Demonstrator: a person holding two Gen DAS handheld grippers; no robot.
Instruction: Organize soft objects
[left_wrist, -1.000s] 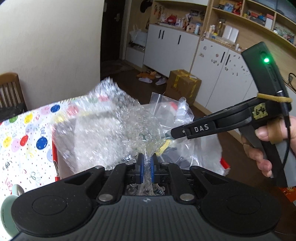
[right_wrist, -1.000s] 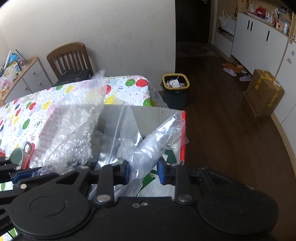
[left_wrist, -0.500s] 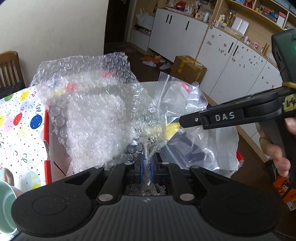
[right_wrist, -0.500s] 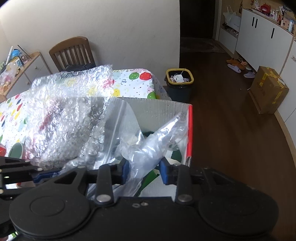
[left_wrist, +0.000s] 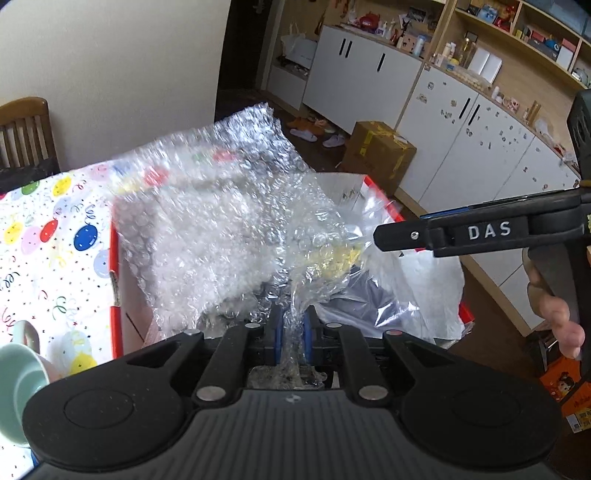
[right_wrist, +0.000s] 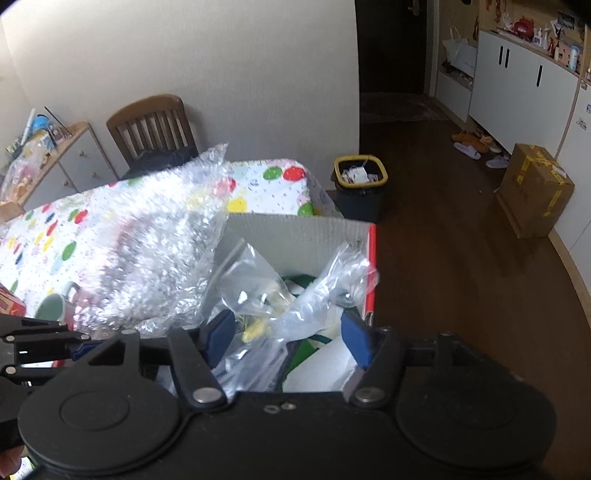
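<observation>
Left wrist view shows the left tongs (left_wrist: 292, 328) clenched on a gathered corner of a bubble wrap sheet (left_wrist: 221, 229), which fans up toward twelve o'clock above an open cardboard box (left_wrist: 116, 280) on the desk (left_wrist: 44, 229) with its balloon-print cloth. At three o'clock the right tongs (right_wrist: 288, 334) reach in from the side. In the right wrist view their blue pads stand wide apart, released, with a clear plastic bag (right_wrist: 325, 291) lying loose between them inside the box; the bubble wrap hangs at ten o'clock. A pale green mug (left_wrist: 20, 380) sits at eight o'clock on the desk.

The bubble wrap looks very light, floppy and slick, likely to billow and spring back open, so a pinch on a bunched edge, as here, seems the surest hold. The bag seems equally limp and slippery; its twisted neck offers the best purchase.

Compared with half a second ago, the right tongs have opened and let go of the plastic bag, while the left tongs keep their grip and the sheet, now blurred, has swung.
</observation>
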